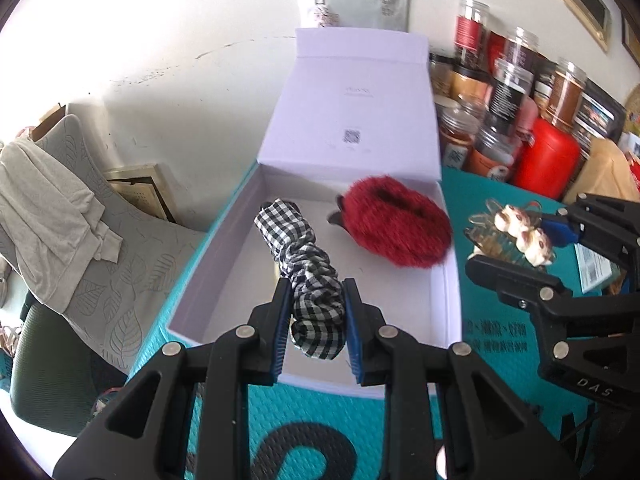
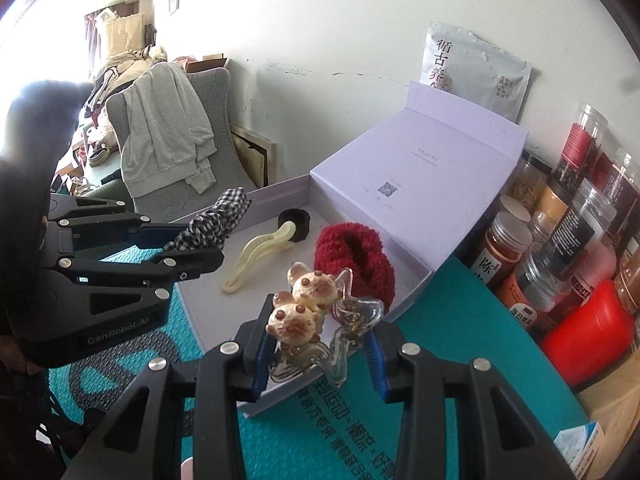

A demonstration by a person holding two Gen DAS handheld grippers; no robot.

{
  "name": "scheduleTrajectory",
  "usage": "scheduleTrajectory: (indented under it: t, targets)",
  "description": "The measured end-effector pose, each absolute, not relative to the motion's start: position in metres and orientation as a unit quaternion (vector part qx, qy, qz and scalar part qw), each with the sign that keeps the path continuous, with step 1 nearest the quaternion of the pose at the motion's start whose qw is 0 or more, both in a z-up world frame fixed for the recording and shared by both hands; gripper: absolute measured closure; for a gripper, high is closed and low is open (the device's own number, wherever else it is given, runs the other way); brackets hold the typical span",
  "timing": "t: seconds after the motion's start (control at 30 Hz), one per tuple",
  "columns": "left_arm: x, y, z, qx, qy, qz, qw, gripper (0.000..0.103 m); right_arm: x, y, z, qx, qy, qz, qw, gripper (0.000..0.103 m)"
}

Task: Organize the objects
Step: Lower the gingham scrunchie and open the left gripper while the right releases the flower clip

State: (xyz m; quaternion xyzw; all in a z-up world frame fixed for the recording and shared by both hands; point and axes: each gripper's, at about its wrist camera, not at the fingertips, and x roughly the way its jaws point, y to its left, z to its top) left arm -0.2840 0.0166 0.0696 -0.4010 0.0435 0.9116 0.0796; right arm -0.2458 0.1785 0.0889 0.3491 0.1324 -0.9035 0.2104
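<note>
The left hand-held gripper (image 1: pixel 317 322) is clamped on a black-and-white checked scrunchie (image 1: pixel 308 276), its blue pads pressing the cloth from both sides, and it holds the scrunchie over the near half of the open white box (image 1: pixel 224 264). The right hand-held gripper (image 2: pixel 318 354) grips a clear hair claw topped with two little cat faces (image 2: pixel 308 308) — it hangs above the box's near corner, at about three o'clock from the scrunchie in the left wrist view. Inside the box a fuzzy red scrunchie (image 2: pixel 354 264) lies at roughly one o'clock from the claw, close to the raised lid (image 2: pixel 420 172). A cream hair clip (image 2: pixel 260 254) lies on the box floor at eleven o'clock, touching a small black band (image 2: pixel 298 220). The box sits on a teal mat (image 2: pixel 460 336) covering the surface — jars (image 2: pixel 560 248) crowd the wall at three o'clock.
</note>
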Motion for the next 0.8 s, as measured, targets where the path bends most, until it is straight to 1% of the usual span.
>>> scheduleTrajectory:
  t: [0.3,0.57,0.8]
  targets:
    - [-0.328,0.004,0.072,-0.4,0.057,0.913,0.057,0.08,-0.284,0.168,0.095,0.344,0.124,-0.906,0.215,0.064]
    - [-0.359,-0.011,0.068,-0.403,0.068,0.912,0.024,0.08,-0.316,0.158,0.087,0.352,0.11,-0.904,0.216,0.064]
    - [-0.386,-0.012,0.062,-0.406,0.071,0.91,0.034,0.08,-0.341,0.156,0.074,0.361,0.096,-0.903,0.212,0.064]
